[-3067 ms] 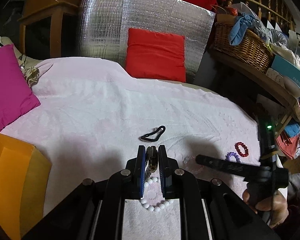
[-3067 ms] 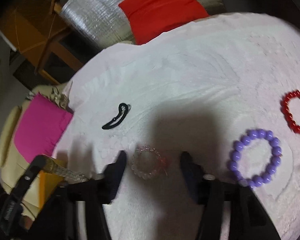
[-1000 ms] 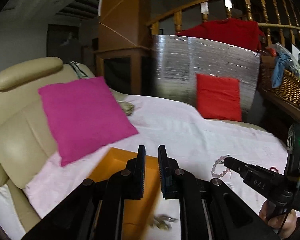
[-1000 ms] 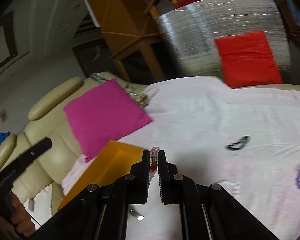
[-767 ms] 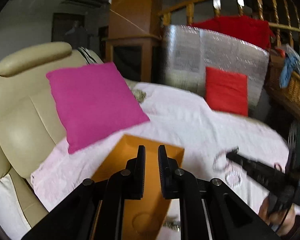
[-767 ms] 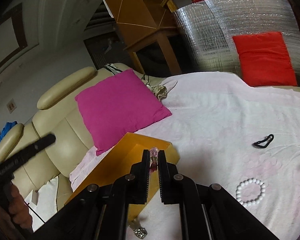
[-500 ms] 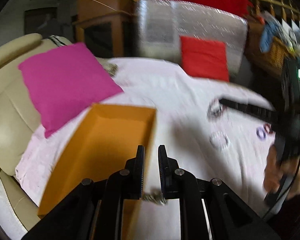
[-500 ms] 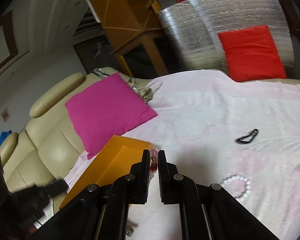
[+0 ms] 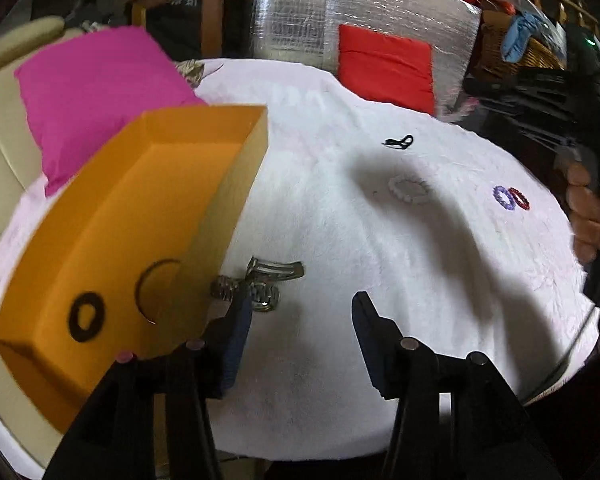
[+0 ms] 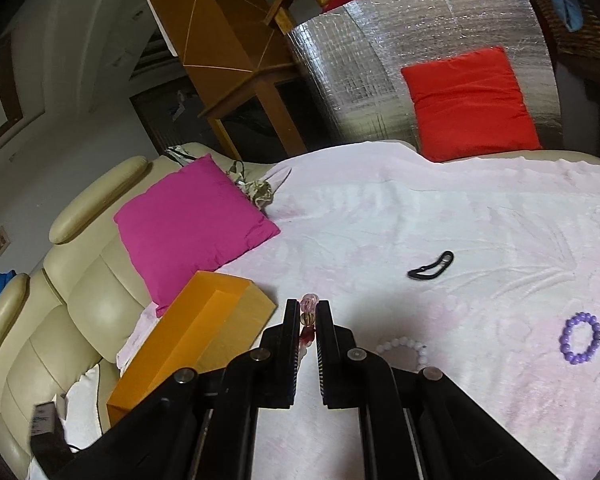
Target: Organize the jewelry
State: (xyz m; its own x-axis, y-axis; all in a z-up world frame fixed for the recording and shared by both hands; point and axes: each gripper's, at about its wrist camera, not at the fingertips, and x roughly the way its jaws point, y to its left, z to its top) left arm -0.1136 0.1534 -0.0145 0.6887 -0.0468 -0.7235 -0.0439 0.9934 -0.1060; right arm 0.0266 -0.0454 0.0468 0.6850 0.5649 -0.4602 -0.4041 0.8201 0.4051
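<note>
Two views, and the left wrist one comes first. The left gripper (image 9: 300, 312) stands wide open with nothing between its fingers, hovering low over the pale blanket (image 9: 440, 280). A metal watch (image 9: 260, 282) lies on the blanket just outside the orange box (image 9: 204, 216), touching or nearly touching the box's near wall, and right beside the tip of the left-side finger. Its band runs roughly crosswise to the fingers, so the watch sits off to the left of the gap, not centred in it (a small shift leftward looks needed before any closing). The box itself is tilted in this view, with a dark ring (image 9: 86, 316) on its floor. Farther off lie a white bead bracelet (image 9: 410, 190), a black hair clip (image 9: 398, 143), and a purple bracelet (image 9: 504, 198) touching a red bracelet (image 9: 520, 199).

From the right wrist, the right gripper (image 10: 309, 316) is nearly closed on a pink bead bracelet (image 10: 309, 312), whose beads show pinched between the pads and poking past the tips. The orange box (image 10: 204, 320) lies ahead and to the left, close by, so my judgement is that this bracelet goes there next. This view hides the watch entirely; in turn the left view shows only a blurred trace of the right gripper's load. The left gripper is clearly nearer the watch.
</note>
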